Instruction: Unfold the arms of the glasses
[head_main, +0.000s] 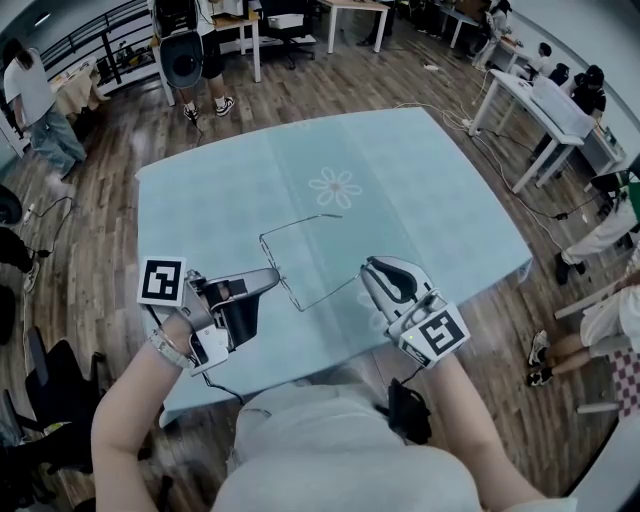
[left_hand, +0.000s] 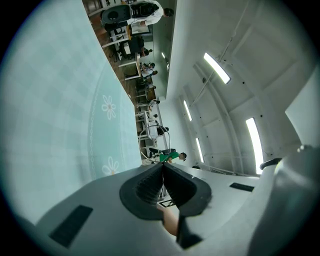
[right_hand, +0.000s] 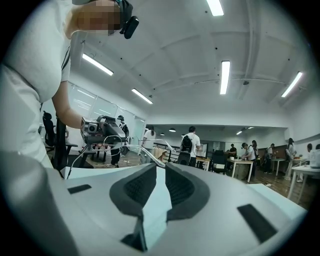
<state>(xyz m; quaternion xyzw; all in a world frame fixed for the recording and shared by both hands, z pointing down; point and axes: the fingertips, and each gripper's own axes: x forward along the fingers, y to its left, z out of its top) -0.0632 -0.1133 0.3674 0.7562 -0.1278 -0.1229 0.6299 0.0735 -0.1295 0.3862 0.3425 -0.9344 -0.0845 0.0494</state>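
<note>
Thin wire-rimmed glasses (head_main: 290, 227) hang in the air over the light blue table (head_main: 420, 180) between my two grippers. My left gripper (head_main: 275, 278) is shut on the frame's near corner. In the left gripper view the jaws (left_hand: 161, 166) meet, with the wire frame (left_hand: 150, 129) sticking out past them. One glasses arm (head_main: 330, 294) runs rightward to my right gripper (head_main: 366, 268), which pinches its end. In the right gripper view a narrow gap stays between the pads (right_hand: 161, 164), and the clear arm (right_hand: 140, 148) reaches their tips. Both grippers point level, facing each other.
A flower print (head_main: 335, 186) marks the tablecloth beyond the glasses. People stand past the far table edge (head_main: 205, 50) and at the left (head_main: 40, 100). White desks (head_main: 540, 110) and seated people (head_main: 610, 235) are at the right. A dark chair (head_main: 45, 390) is on the near left.
</note>
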